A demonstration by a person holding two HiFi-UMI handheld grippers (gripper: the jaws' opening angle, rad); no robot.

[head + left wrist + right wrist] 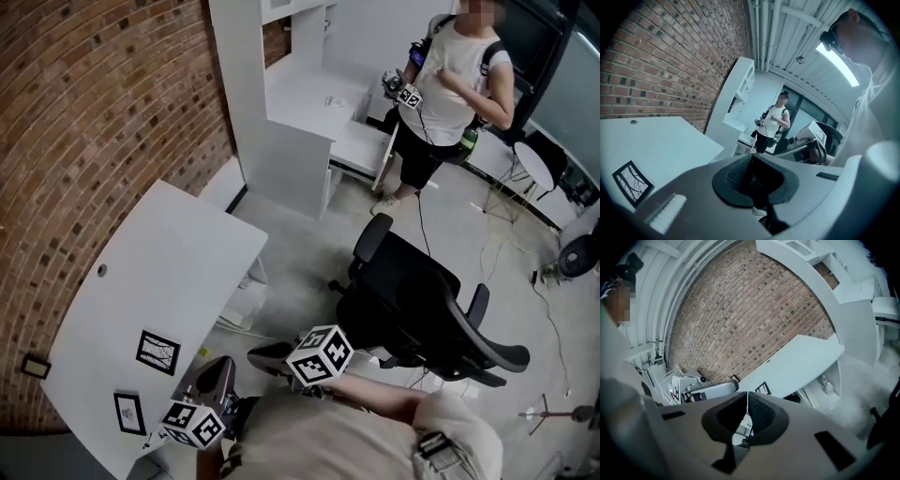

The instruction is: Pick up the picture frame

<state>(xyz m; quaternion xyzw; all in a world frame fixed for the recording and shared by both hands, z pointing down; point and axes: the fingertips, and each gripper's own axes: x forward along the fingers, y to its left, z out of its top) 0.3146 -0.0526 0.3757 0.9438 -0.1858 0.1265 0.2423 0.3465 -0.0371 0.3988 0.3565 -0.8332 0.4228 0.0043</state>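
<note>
Two black-framed pictures lie flat on the white desk (169,262): a larger picture frame (157,352) and a smaller one (129,412) nearer the front edge. My left gripper (223,364) hovers by the desk's right edge, just right of the larger frame, jaws shut and empty. My right gripper (255,354) is beside it, off the desk, also shut and empty. In the left gripper view the shut jaws (751,158) sit right of one frame (633,183). The right gripper view has its jaws (747,395) below a frame (762,387).
A black office chair (422,314) stands right behind me. A person (450,84) with grippers stands at the back by a white shelf unit (291,103). The brick wall (103,112) borders the desk. Cables lie on the floor (506,234).
</note>
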